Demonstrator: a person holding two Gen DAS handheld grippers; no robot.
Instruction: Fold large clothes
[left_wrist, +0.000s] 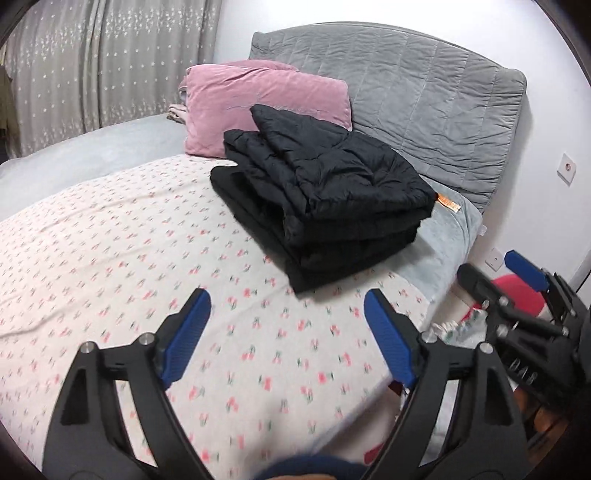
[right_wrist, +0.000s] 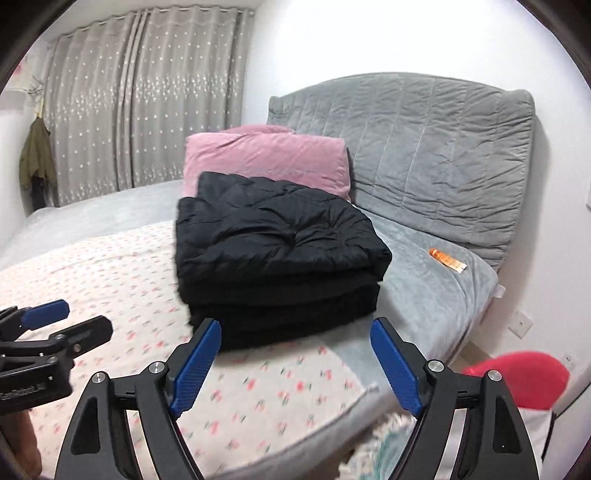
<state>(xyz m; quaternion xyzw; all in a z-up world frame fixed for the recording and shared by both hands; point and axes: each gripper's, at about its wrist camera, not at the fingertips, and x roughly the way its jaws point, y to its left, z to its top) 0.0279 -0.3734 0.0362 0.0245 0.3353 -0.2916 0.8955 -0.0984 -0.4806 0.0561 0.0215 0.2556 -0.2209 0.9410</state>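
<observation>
Floral bedsheet (left_wrist: 110, 258) lies nearest, under the left gripper (left_wrist: 288, 314) and right gripper (right_wrist: 295, 347), both spread apart and empty. Beyond them the black padded coat (right_wrist: 273, 254) sits folded in a stack, just before the pink pillow (right_wrist: 266, 155); folding looks finished.

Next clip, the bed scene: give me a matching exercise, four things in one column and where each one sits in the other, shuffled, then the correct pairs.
Things
1. black folded garment
2. pink pillow
3. orange tube
4. olive jacket

Places
A. hanging beside the curtain
B. lying alone on the grey blanket, near the headboard cushion
C. stacked on the bed, partly on the floral sheet
D. behind the black stack, against the grey headboard cushion

Pairs: 1-C, 2-D, 3-B, 4-A
</observation>
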